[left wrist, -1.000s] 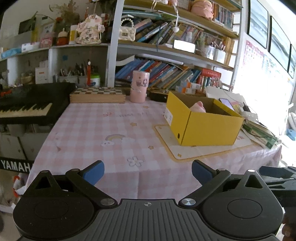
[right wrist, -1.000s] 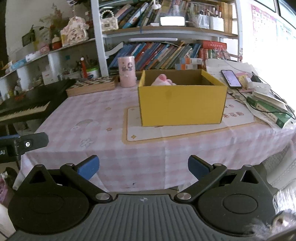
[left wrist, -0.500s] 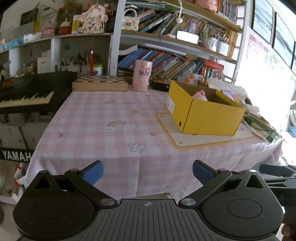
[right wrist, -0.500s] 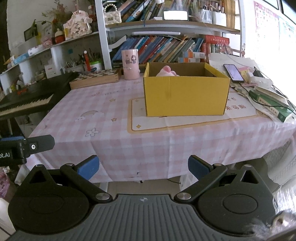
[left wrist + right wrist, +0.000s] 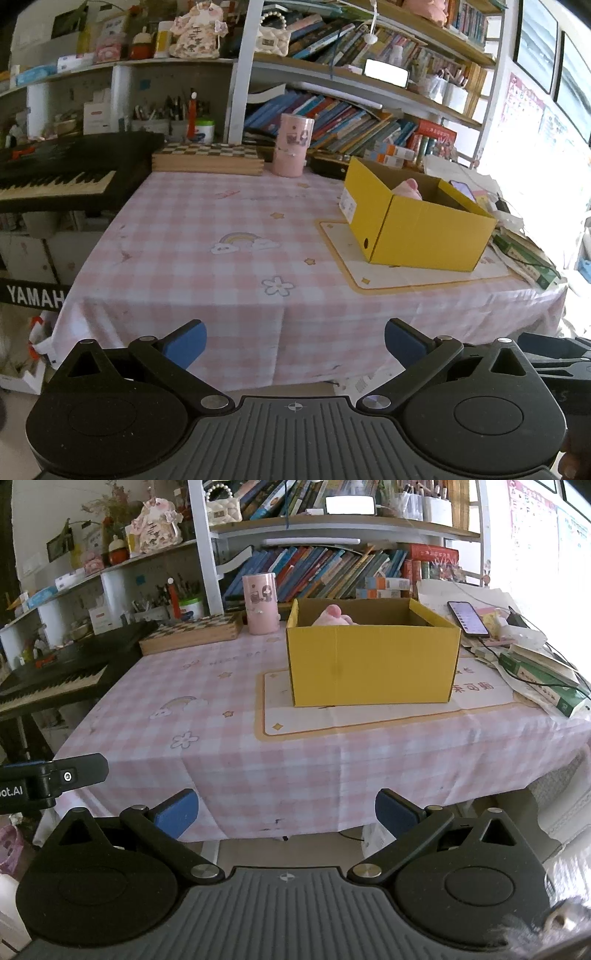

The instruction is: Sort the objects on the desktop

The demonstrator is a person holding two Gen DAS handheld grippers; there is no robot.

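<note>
Both tongs, left gripper (image 5: 295,338) & right gripper (image 5: 286,808), spread wide, holding nothing, off the table edge. Yellow box (image 5: 373,661) w/ pink toy (image 5: 332,614) inside sits straight ahead of right, long side facing it; right's nearer.

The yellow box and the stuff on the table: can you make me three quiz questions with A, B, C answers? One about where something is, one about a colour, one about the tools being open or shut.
1. Where is the pink toy?
A in the box
B on the keyboard
C on the floor

2. What colour is the cup?
A green
B pink
C black

3. How are the left tool and right tool?
A both open
B both shut
C one holding a book

Answers: 1 A, the toy pokes up over the box wall. 2 B, the cup is pink. 3 A, the pads stand wide apart, nothing between.
</note>
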